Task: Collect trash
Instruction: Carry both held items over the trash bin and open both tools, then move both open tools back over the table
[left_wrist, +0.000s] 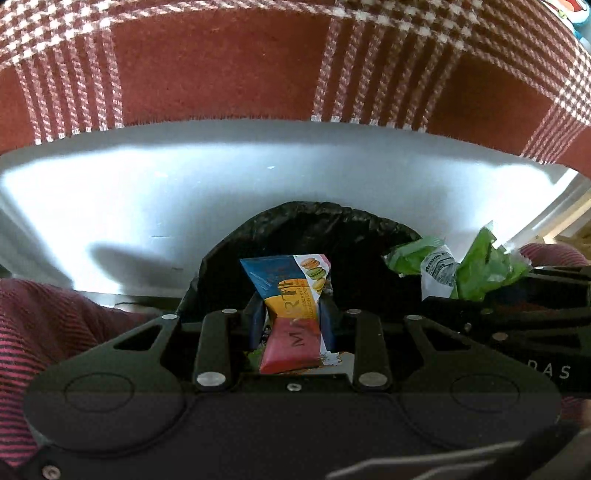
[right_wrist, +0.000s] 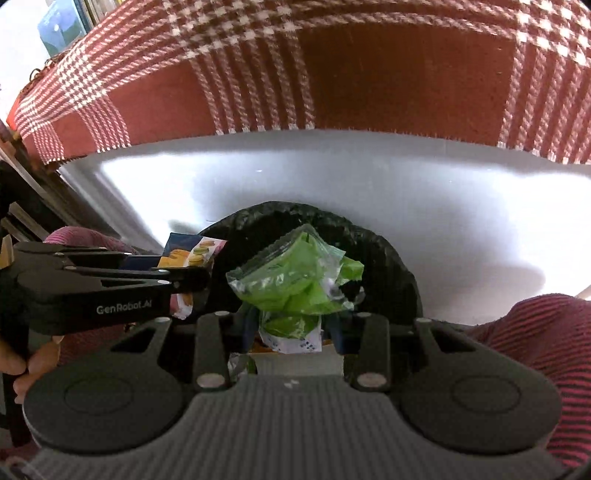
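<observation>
My left gripper (left_wrist: 291, 317) is shut on a blue, yellow and red macaron wrapper (left_wrist: 288, 291), held over the mouth of a bin lined with a black bag (left_wrist: 332, 229). From the right wrist view that same wrapper (right_wrist: 195, 253) shows at the left, in the other gripper's fingers. My right gripper (right_wrist: 291, 325) is shut on a crumpled green and clear wrapper (right_wrist: 295, 280) above the black bag (right_wrist: 388, 266). This green wrapper (left_wrist: 476, 269) shows at the right of the left wrist view. Both hang just above the bin opening.
A white tabletop (left_wrist: 184, 192) lies beyond the bin, and a red and white plaid cloth (left_wrist: 221, 66) covers furniture behind it. Pink striped sleeves (right_wrist: 535, 332) flank the grippers. A hand (right_wrist: 33, 362) holds the left tool.
</observation>
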